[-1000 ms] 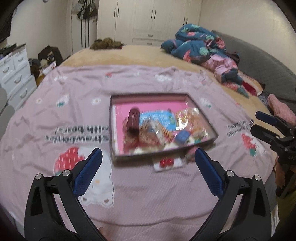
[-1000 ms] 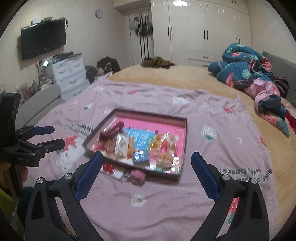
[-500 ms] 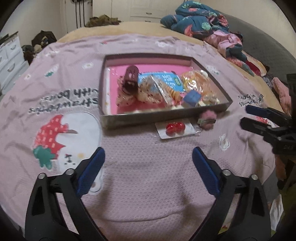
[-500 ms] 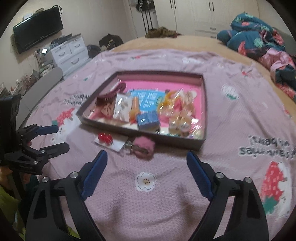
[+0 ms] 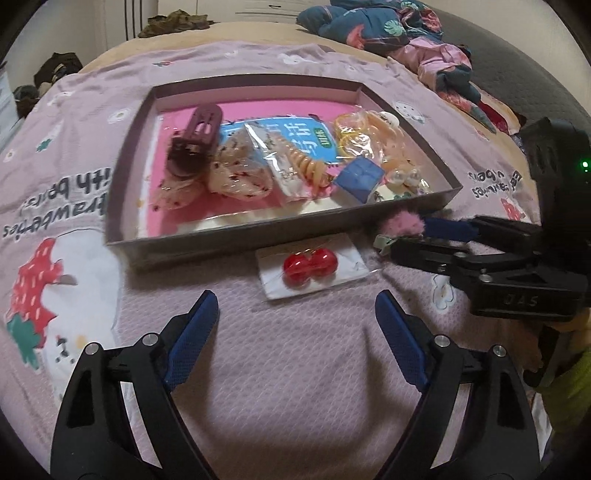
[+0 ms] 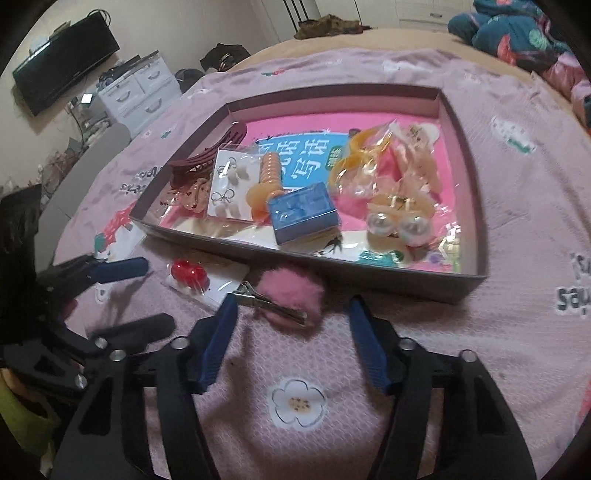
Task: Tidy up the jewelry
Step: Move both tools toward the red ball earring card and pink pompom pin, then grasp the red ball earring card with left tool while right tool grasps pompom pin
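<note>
A shallow grey box (image 5: 236, 240) with a pink floor holds several hair and jewelry pieces: a maroon claw clip (image 5: 199, 129), a small blue box (image 6: 303, 212), pearl earrings (image 6: 400, 225). In front of it on the bedspread lie a white card with red cherry earrings (image 5: 309, 264) and a pink pom-pom hair clip (image 6: 291, 293). My left gripper (image 5: 295, 301) stands wide just short of the cherry card, its jaws closing slightly, nothing between them. My right gripper (image 6: 291, 306) has the pom-pom clip between its fingertips; its jaws are closing, the pads not visibly pressing.
The box (image 6: 369, 275) sits on a mauve strawberry-print bedspread (image 5: 295, 387). Bundled bedding (image 5: 399, 26) lies at the far right of the bed. A white drawer unit (image 6: 140, 88) and a wall TV (image 6: 62, 62) stand beyond the bed's left side.
Both grippers have come down and forward toward the box's front edge. The right jaws have narrowed around the pink pom-pom clip. The left jaws have narrowed a little.
</note>
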`<action>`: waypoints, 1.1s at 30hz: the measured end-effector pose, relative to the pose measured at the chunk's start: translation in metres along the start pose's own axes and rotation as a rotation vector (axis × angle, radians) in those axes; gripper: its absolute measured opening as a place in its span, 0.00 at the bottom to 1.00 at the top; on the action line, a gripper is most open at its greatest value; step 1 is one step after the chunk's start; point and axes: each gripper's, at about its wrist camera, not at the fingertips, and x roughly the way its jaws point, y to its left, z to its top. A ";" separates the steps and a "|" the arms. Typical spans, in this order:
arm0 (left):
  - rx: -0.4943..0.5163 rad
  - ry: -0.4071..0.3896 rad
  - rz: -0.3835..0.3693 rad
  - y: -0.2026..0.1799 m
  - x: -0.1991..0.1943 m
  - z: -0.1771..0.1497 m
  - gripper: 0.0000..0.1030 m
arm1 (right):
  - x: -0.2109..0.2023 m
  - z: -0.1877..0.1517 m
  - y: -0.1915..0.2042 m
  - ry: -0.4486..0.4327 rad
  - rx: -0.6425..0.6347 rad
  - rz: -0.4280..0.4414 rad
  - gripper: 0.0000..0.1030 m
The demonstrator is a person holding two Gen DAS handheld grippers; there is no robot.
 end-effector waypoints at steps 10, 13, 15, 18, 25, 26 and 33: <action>-0.005 0.010 -0.016 -0.007 0.022 0.011 0.77 | -0.012 -0.004 -0.015 -0.003 0.031 0.094 0.16; -0.012 0.010 -0.017 -0.009 0.026 0.015 0.77 | -0.025 -0.006 -0.022 -0.018 0.030 0.089 0.14; -0.019 0.010 -0.015 -0.011 0.029 0.017 0.77 | -0.031 -0.005 -0.025 -0.025 0.030 0.080 0.10; -0.021 0.018 0.004 -0.014 0.032 0.019 0.75 | -0.042 -0.004 -0.028 -0.040 0.025 0.064 0.00; -0.018 0.031 0.026 -0.014 0.028 0.019 0.59 | -0.048 -0.003 -0.034 -0.043 0.016 0.046 0.00; -0.020 0.032 0.023 -0.014 0.026 0.019 0.59 | -0.047 -0.004 -0.034 -0.042 0.016 0.047 0.00; -0.022 0.007 -0.006 -0.014 0.010 0.015 0.58 | -0.051 -0.006 -0.025 -0.058 0.004 0.060 0.00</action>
